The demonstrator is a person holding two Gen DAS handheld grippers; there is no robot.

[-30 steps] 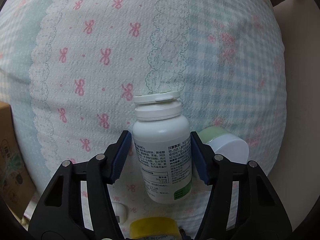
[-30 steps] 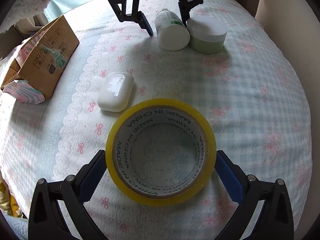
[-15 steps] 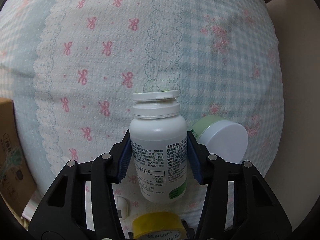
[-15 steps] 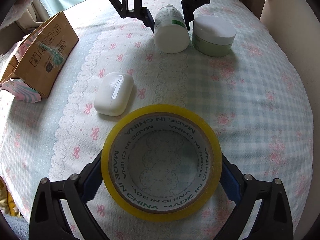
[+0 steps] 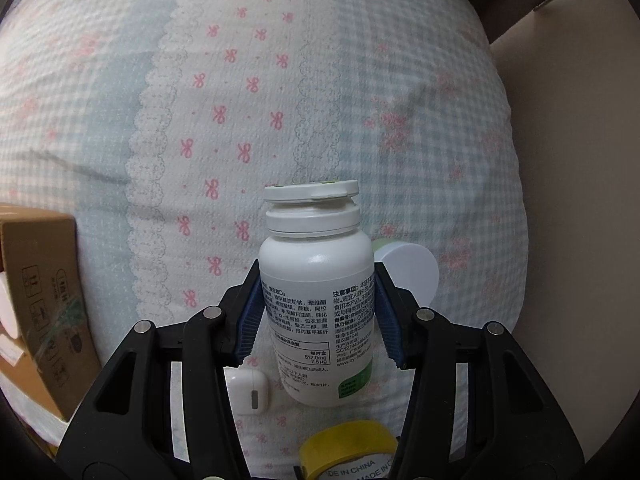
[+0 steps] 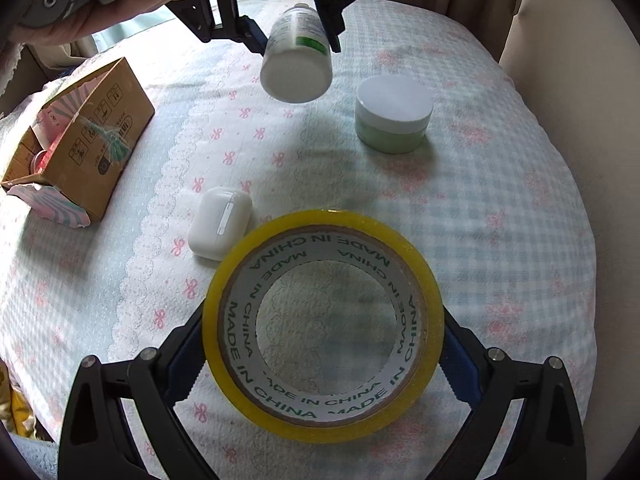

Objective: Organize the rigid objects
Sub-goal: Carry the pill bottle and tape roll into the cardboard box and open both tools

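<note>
- Between our right gripper [image 6: 322, 344] pads we clamp the yellow tape roll [image 6: 322, 326], low over the bedspread [image 6: 500, 208].
- Just beyond it, leftward, lies a white earbud case [image 6: 219, 223].
- Farther ahead, our left gripper [image 5: 318, 312] pinches the white supplement bottle [image 5: 316, 308] aloft, beside a green cream jar [image 6: 394, 114].

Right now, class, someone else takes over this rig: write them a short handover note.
Left gripper: shut on the white pill bottle, lifted clear of the bedspread.
Right gripper: shut on the yellow tape roll.
On the bedspread: green jar, white earbud case, open cardboard box at the left.
Done: bottle and tape gripped.
Left: probably place both, then the jar and case.
</note>
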